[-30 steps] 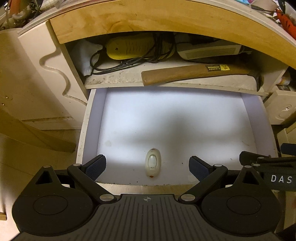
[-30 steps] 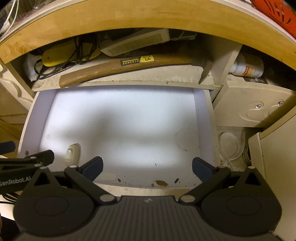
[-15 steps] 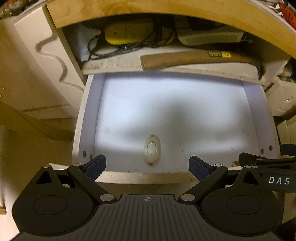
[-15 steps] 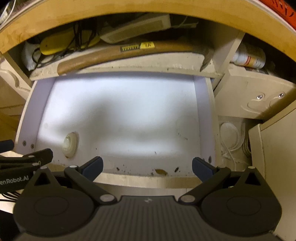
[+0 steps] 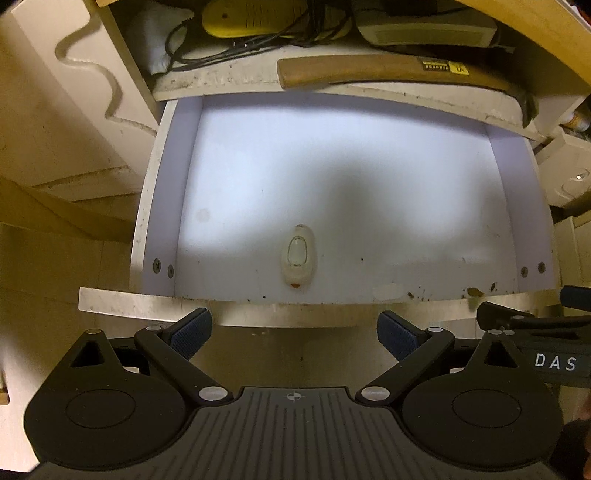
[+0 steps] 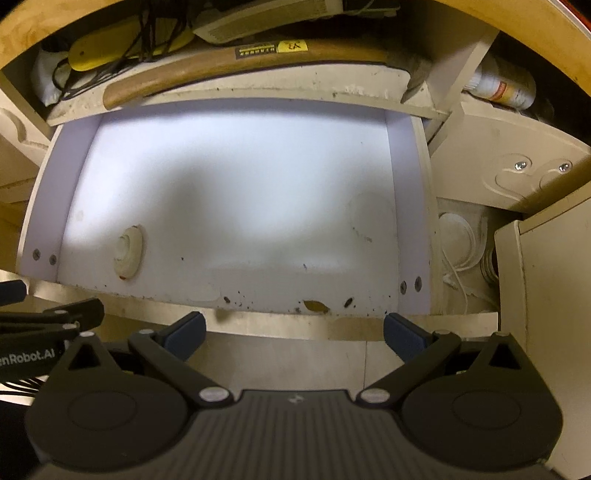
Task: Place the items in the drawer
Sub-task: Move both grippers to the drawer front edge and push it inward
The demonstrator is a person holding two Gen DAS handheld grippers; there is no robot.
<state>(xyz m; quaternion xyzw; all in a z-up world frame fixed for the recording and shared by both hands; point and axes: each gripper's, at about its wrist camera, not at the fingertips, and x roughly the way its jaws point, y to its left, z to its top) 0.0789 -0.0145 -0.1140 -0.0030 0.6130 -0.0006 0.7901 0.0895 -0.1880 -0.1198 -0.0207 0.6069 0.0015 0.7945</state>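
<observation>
Your left gripper is standing wide apart, its two blue pads holding and touching nothing, hovering just short of the drawer front rim. Your right gripper is likewise spread wide and gripping nothing, beside the left one. One small cream oval device is lying flat on the white drawer floor, near the front edge and left of centre; its exact kind is hard to make out. One wooden hammer handle is resting on the shelf above the drawer, its head mostly hidden at the right. One yellow casing with black cables is being cut off by the upper frame. Four screws are showing in the drawer's side walls, two on each side.
</observation>
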